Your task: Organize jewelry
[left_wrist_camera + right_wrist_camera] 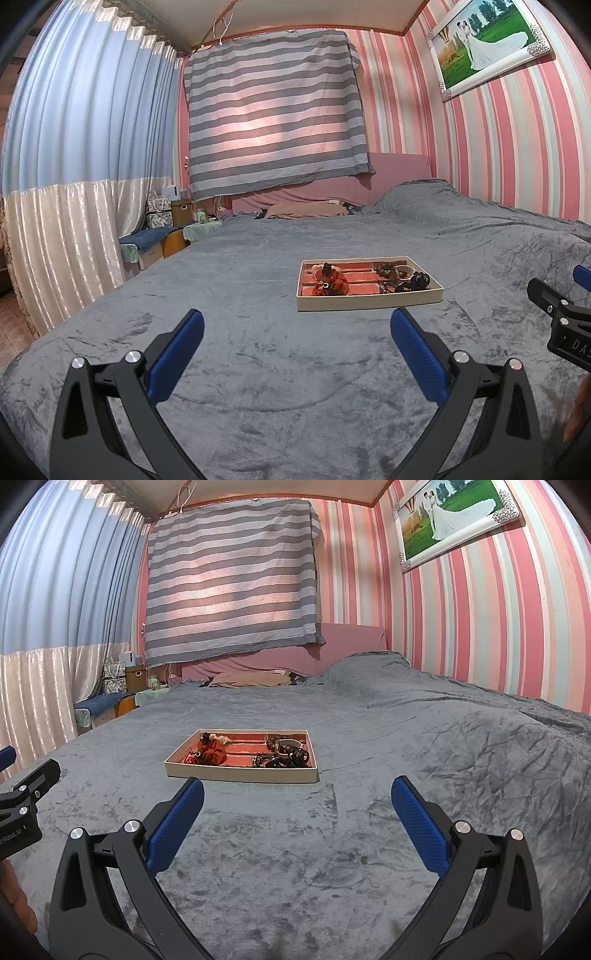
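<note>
A shallow cream jewelry tray (369, 300) with a red lining sits flat on the bed (258, 369), which is covered by a grey plush blanket. In the tray's left part lies a red scrunchie (330, 283); toward its right end are a dark beaded bracelet (384, 271) and a tangle of small black pieces (415, 281) too small to tell apart. The left gripper (297, 326) hovers above the blanket just short of the tray, its blue-padded fingers (177, 354) spread wide and holding nothing. The right gripper (297, 797) hangs beside it, likewise spread wide and empty, near the tray's front edge. Striped pink wallpaper and a framed photo (456, 518) fill the right wall.
</note>
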